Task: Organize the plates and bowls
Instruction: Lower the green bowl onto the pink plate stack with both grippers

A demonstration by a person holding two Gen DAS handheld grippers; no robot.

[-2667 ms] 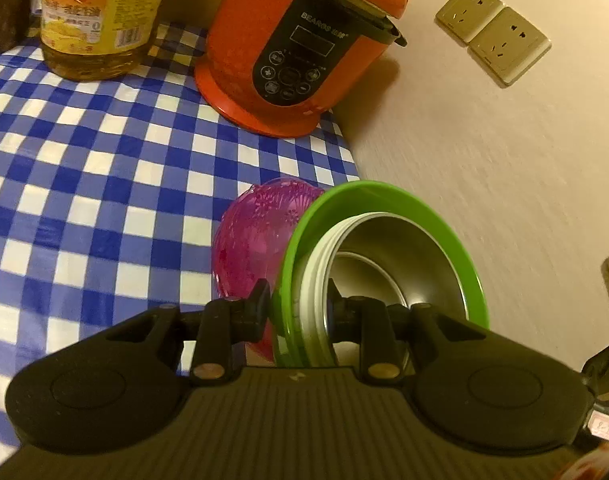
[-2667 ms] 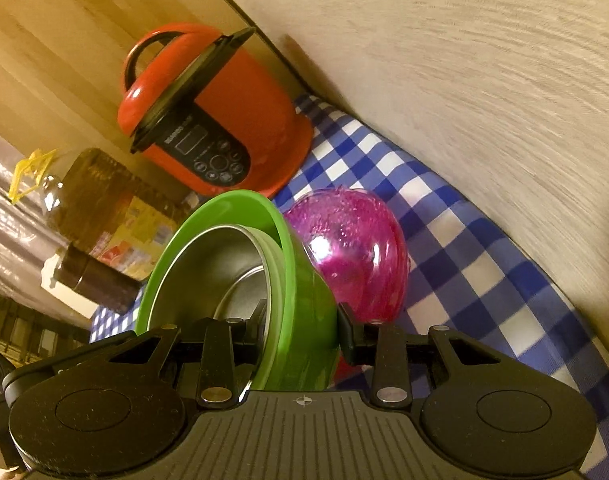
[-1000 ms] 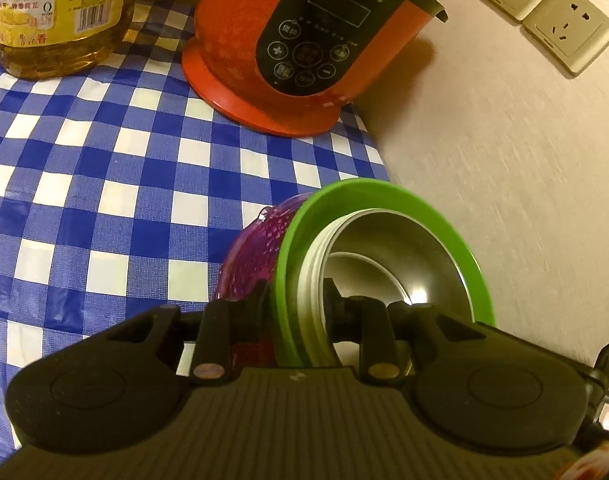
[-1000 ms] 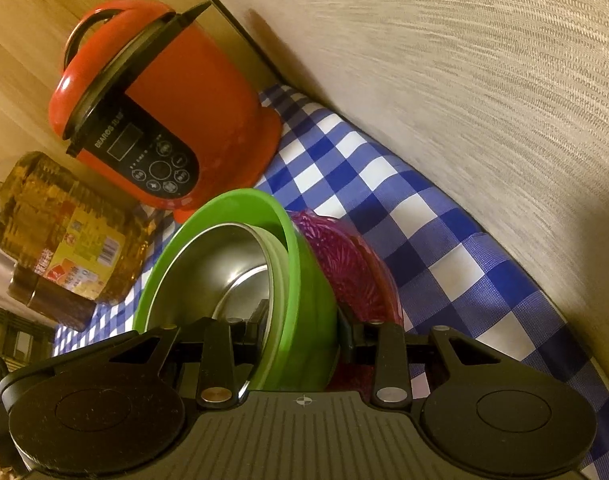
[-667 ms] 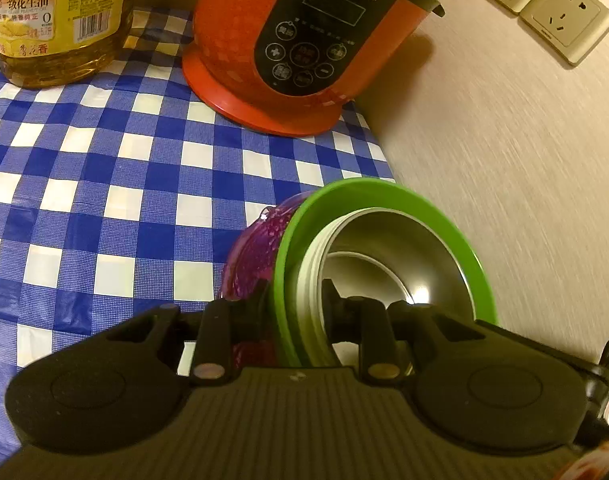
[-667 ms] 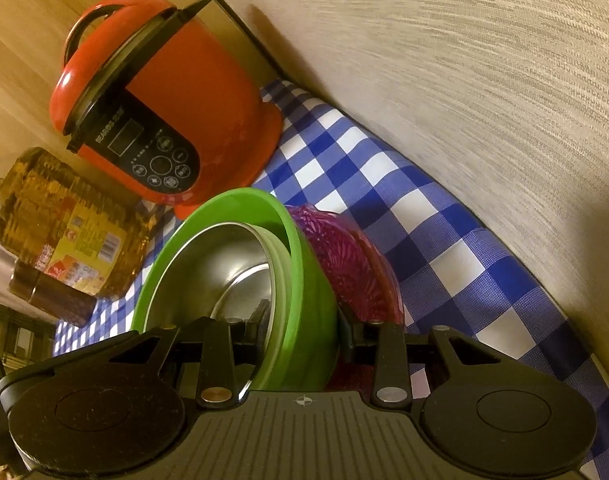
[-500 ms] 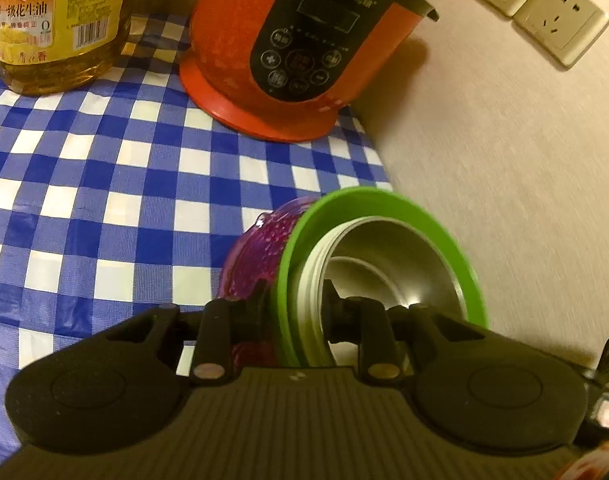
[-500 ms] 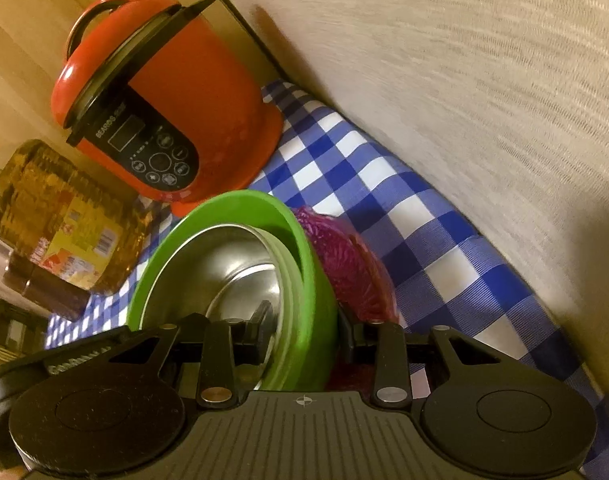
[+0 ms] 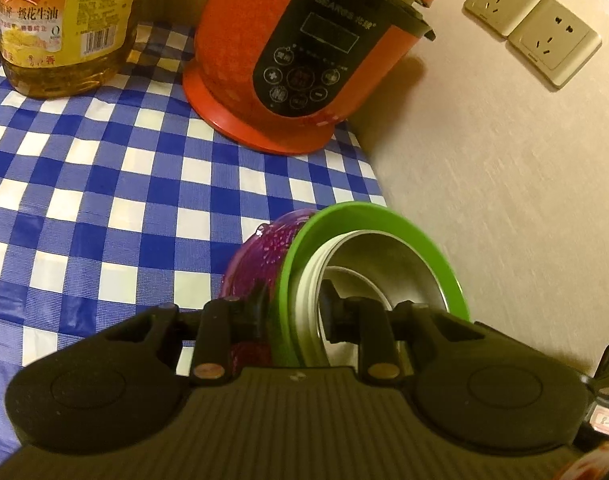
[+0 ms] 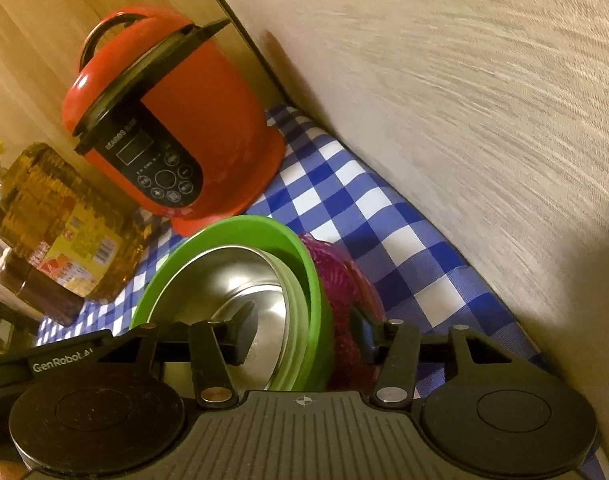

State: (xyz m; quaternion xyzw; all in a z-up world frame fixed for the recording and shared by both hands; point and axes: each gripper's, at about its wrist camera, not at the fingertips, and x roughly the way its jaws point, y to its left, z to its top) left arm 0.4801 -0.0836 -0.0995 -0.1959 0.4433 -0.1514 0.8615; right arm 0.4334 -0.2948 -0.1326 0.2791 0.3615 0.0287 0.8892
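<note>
Left wrist view showed the left gripper clamped on the green bowl's rim, steel-lined, tilted above a pink bowl by the wall. Open checked table stretched leftward; cooker and sockets beyond. Right view alone showed the right gripper opening, straddling both bowls.

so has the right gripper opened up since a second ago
Yes. The right gripper is opening: its fingers now stand apart from the green bowl's rim, which they pinched before; the bowl hasn't shifted against the red cooker.
</note>
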